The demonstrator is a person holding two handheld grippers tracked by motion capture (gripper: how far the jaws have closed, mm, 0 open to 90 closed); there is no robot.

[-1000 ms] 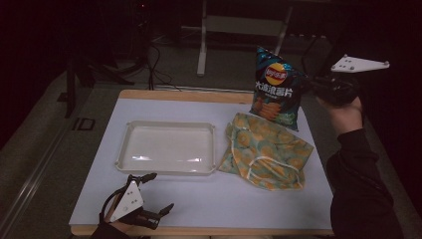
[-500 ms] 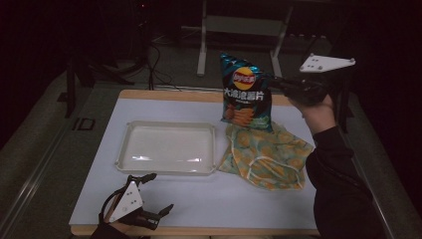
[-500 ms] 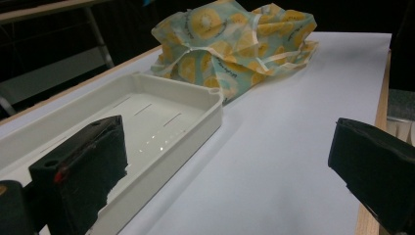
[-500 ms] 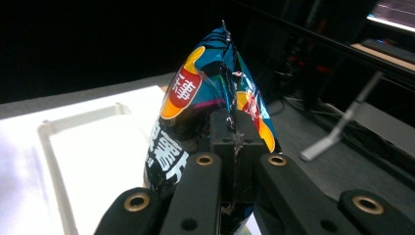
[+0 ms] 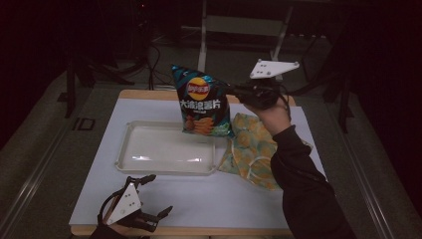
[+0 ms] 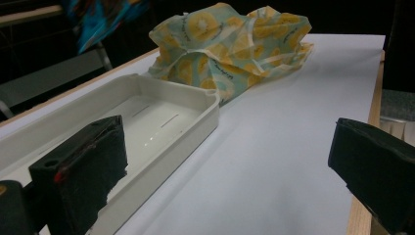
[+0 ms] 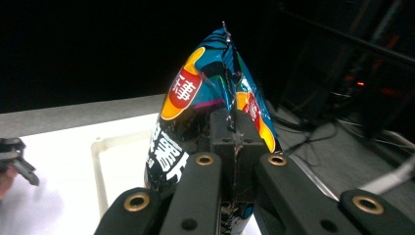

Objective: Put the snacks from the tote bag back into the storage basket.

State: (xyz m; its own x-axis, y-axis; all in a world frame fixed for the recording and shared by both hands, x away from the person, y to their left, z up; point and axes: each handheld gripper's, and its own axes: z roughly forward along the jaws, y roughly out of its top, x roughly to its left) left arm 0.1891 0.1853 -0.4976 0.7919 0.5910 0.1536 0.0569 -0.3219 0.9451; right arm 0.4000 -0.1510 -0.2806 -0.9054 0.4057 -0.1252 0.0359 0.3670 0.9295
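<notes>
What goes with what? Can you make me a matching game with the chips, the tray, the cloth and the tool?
Things:
1. chip bag
2. white tray
3. lemon-print cloth
4. left tool

States:
A. open, resting near the table's front edge
B. empty, lying flat on the table
C. crumpled in a heap beside the tray
D. held up in the air by the right tool

Pairs: 1-D, 2-B, 3-C, 4-A

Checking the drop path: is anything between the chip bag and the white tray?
Nothing visible. The chip bag, held by the right gripper, hangs above the tray's far right part; the tray looks empty.
</notes>
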